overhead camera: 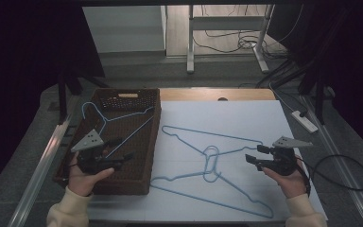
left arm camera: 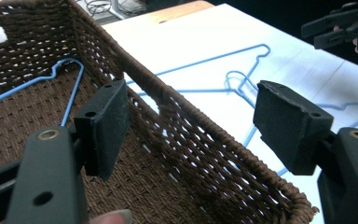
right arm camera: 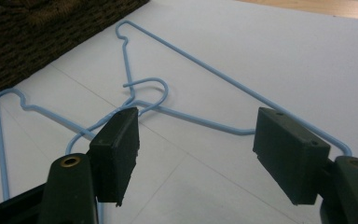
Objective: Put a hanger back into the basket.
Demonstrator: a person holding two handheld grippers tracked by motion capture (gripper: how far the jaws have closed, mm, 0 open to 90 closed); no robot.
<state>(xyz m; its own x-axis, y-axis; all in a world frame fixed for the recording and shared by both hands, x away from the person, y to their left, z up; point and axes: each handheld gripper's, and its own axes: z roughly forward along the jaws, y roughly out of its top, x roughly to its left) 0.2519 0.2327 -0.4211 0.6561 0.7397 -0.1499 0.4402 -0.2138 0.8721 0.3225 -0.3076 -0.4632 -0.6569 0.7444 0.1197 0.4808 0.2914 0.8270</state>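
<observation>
Both hands come in at the bottom edge of the high view, each w/ a tool. We judge the work is moving blue wire hangers into the brown woven basket (overhead camera: 137,179).

Left tool (overhead camera: 125,149) is released: jaws wide apart, nothing between the pads. It hangs over the basket, near its right wall; in the left gripper view that wall runs between the two jaws w/o touching them. Beyond this tool, inside the basket, lies one hanger (overhead camera: 105,121), hook toward the far left corner. So approx. one item is done, as far as we can see.

Right tool (overhead camera: 254,155) is also released, jaws wide, pads empty. It hovers just above the white worktop (overhead camera: 246,113), apart from the wire. Ahead of it and to its left lie two more hangers, hooks interlocked in the middle: far hanger (overhead camera: 227,135) and near hanger (overhead camera: 227,198). In the right gripper view the far hanger's bottom wire (right arm camera: 200,121) passes just beyond the jaws, and one end (right arm camera: 340,145) sits right behind the right jaw.

Left to do, in our judgement: 2 hangers. They are hooked together, so they probably need separating, or they will come up as a pair. Nothing is gripped at present.
</observation>
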